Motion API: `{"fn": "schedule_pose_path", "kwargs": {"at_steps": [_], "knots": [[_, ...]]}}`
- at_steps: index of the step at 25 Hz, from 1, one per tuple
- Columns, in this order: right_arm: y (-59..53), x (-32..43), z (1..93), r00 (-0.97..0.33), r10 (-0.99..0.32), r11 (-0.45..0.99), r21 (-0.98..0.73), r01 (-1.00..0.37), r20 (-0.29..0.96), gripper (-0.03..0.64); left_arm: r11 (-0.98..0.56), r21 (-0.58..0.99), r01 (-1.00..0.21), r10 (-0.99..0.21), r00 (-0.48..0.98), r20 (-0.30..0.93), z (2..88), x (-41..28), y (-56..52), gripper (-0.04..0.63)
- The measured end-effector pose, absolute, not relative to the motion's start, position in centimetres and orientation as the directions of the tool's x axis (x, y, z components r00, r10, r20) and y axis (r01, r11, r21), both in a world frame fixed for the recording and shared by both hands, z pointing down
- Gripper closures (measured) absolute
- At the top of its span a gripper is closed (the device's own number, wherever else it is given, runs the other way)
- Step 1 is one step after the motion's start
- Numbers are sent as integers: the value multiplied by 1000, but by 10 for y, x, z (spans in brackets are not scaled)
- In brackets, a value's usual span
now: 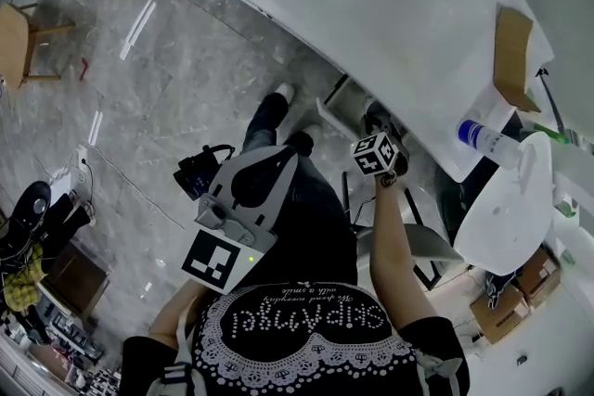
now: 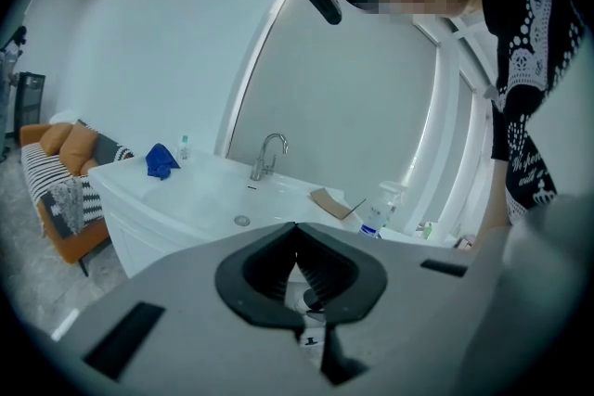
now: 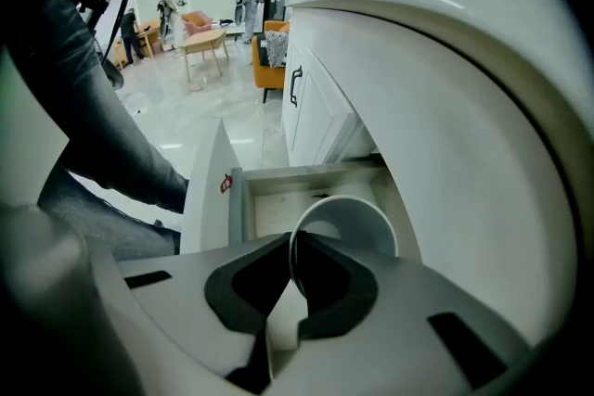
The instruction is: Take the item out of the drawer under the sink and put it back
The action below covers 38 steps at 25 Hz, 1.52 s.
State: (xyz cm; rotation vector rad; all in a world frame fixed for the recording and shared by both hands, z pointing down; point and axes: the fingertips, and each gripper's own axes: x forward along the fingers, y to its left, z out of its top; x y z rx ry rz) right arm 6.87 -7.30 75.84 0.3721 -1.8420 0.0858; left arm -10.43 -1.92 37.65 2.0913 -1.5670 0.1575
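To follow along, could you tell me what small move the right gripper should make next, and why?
Probably lift the white cup straight up, clear of the open drawer: the right gripper is shut on its rim, with the drawer directly below.

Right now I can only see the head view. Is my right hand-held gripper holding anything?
Observer: Yes. The right gripper view shows the right hand-held gripper pinching the wall of a thin-walled round white cup.
Child: Is anything else in the drawer?
Observer: Not that I can see. The open white drawer lies just beyond the cup, and the part of its floor in view is bare.
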Motion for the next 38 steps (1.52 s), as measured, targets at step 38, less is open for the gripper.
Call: {"fn": "schedule_pose_path", "kwargs": {"at_steps": [38], "knots": [[-16,94,544,-469,-635,693,182,-698,614,592,-450,340,-825,-814,536,222,344,-18,24,591]]}}
